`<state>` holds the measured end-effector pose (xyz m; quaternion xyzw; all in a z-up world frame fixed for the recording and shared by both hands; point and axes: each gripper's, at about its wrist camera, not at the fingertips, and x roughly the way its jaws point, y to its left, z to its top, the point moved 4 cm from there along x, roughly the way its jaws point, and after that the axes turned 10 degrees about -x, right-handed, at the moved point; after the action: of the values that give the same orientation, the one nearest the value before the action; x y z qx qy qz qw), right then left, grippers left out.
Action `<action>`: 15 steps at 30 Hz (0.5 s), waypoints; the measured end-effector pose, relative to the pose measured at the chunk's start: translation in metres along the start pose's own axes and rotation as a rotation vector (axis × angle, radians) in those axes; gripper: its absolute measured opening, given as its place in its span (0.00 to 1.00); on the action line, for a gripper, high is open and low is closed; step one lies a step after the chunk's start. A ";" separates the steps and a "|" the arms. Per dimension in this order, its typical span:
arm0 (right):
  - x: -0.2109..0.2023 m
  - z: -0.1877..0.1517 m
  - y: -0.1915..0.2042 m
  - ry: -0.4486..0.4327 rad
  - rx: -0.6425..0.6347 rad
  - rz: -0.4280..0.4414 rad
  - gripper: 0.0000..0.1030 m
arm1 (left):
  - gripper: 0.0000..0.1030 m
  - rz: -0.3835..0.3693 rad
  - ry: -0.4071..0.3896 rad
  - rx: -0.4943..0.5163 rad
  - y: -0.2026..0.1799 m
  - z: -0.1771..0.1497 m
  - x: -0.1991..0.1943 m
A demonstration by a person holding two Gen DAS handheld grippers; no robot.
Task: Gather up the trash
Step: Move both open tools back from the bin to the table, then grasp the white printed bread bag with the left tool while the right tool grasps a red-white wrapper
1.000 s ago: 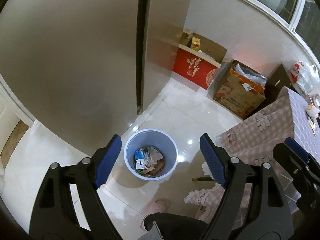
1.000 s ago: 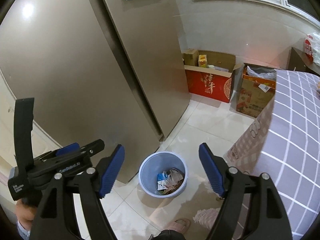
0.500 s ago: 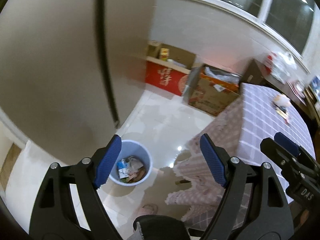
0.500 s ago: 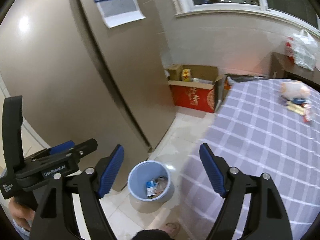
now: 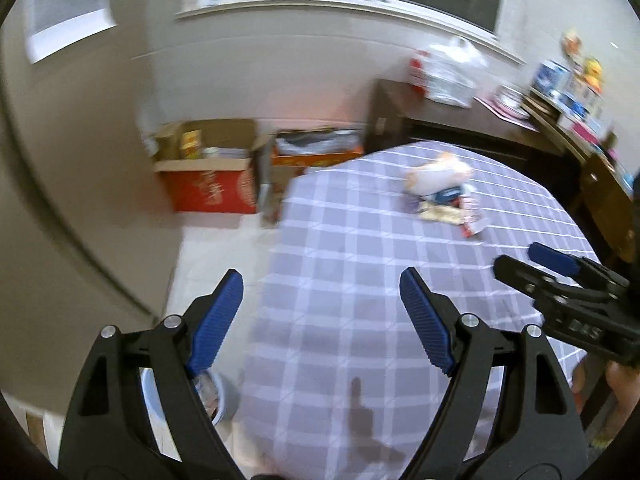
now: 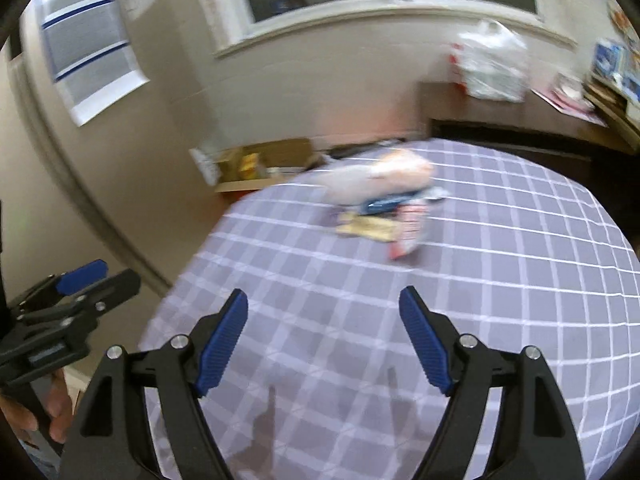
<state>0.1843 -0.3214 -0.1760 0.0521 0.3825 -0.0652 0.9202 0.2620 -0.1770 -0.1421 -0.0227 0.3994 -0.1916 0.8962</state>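
A small heap of trash (image 5: 442,192) lies on the far part of a table with a purple checked cloth (image 5: 360,280): a crumpled white and orange bag on top of flat wrappers. It also shows in the right wrist view (image 6: 384,200), blurred. My left gripper (image 5: 322,312) is open and empty above the table's near left edge. My right gripper (image 6: 323,332) is open and empty over the cloth (image 6: 500,280), short of the heap. A pale blue trash bin (image 5: 218,400) with wrappers inside stands on the floor, mostly hidden behind my left fingers.
Open cardboard boxes, one red (image 5: 208,184), stand against the far wall under a window. A dark wooden sideboard (image 5: 460,120) behind the table carries a white plastic bag (image 6: 492,64) and small items. A large beige cabinet (image 5: 60,200) fills the left.
Both views have swung up from the floor bin to the table top. The heap of trash has come into view ahead of both open grippers. The bin has slid to the bottom left.
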 end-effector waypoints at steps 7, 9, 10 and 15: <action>0.051 0.015 -0.068 0.049 0.087 -0.008 0.69 | 0.77 -0.037 -0.006 0.142 -0.065 0.033 0.068; 0.063 0.019 -0.080 0.055 0.096 -0.004 0.65 | 0.77 -0.036 -0.010 0.164 -0.076 0.040 0.083; 0.070 0.020 -0.084 0.061 0.107 0.009 0.57 | 0.77 -0.041 -0.009 0.169 -0.081 0.044 0.090; 0.087 0.025 -0.089 0.060 0.065 0.019 0.15 | 0.77 -0.076 0.002 0.201 -0.101 0.053 0.124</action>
<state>0.2487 -0.4194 -0.2248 0.0877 0.4070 -0.0673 0.9067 0.3424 -0.3212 -0.1743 0.0524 0.3778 -0.2647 0.8857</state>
